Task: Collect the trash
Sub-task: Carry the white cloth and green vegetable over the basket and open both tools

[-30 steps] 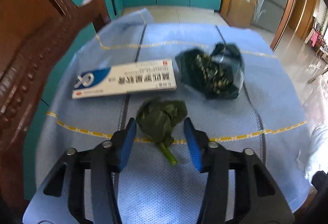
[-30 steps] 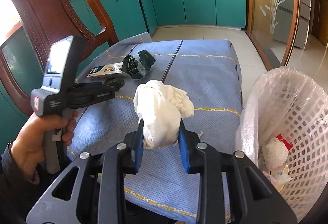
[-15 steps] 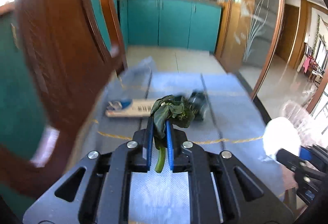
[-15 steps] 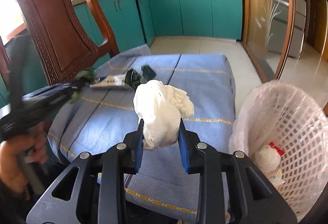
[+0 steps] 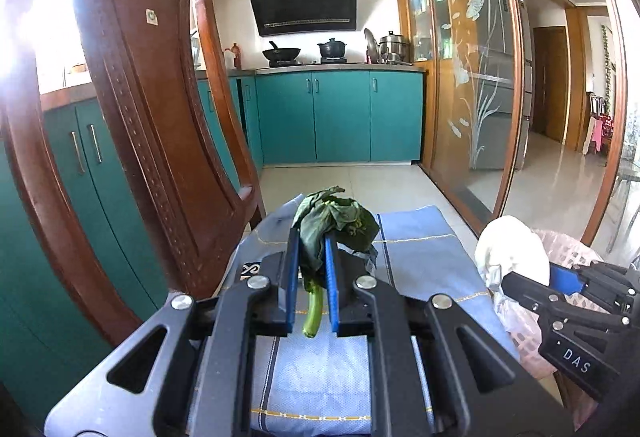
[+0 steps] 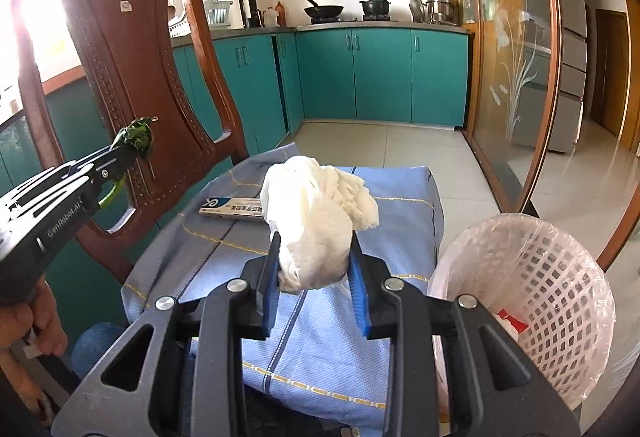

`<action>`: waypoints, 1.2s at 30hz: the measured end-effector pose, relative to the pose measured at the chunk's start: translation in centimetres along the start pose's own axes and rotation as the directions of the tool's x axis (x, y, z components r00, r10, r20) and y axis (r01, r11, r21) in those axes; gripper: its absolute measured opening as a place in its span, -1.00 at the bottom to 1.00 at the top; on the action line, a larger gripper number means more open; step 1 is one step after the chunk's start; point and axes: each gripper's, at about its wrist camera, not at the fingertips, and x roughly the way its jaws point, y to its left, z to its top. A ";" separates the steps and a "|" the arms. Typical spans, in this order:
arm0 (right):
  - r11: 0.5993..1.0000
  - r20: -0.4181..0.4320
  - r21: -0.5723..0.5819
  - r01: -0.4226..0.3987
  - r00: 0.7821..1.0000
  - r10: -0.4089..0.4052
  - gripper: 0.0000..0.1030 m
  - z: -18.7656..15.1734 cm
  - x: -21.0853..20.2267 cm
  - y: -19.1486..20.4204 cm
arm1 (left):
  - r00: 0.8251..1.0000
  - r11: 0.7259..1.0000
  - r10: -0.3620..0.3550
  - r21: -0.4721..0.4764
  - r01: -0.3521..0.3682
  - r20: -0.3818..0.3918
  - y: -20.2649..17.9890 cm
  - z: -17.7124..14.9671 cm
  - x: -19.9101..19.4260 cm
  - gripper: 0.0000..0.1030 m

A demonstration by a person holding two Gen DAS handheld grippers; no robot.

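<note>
Here, the left gripper (image 5: 312, 269) is clamped on a wilted green leaf (image 5: 332, 221), stem hanging below its pads. To its right, the right gripper (image 6: 316, 269) squeezes a crumpled white tissue (image 6: 320, 221); a lined white wastebasket (image 6: 560, 277) stands right of that, beside the blue-clothed table (image 6: 400, 197).

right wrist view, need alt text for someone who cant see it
The right claw grips a crumpled white paper wad above a blue tablecloth, beside a white plastic mesh bin on the right. At left, the left claw holds a wilted green leaf before a brown wooden chair.
</note>
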 end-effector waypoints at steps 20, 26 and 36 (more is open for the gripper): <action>1.000 0.020 -0.001 -0.008 1.000 0.008 -0.41 0.1 -0.8 0.4 | 1.000 1.000 0.002 -0.002 -0.002 0.002 0.3 -0.5 -0.8 -0.74; 1.000 0.021 0.004 0.005 1.000 -0.005 -0.41 -0.1 -0.8 -0.1 | 1.000 1.000 -0.003 0.004 0.003 0.000 0.1 -0.5 -0.8 -0.74; 0.989 0.020 0.076 0.124 0.992 -0.126 -0.41 -0.9 -2.1 -5.2 | 1.000 1.000 -0.028 0.009 0.028 -0.010 -0.2 -0.6 -0.8 -0.74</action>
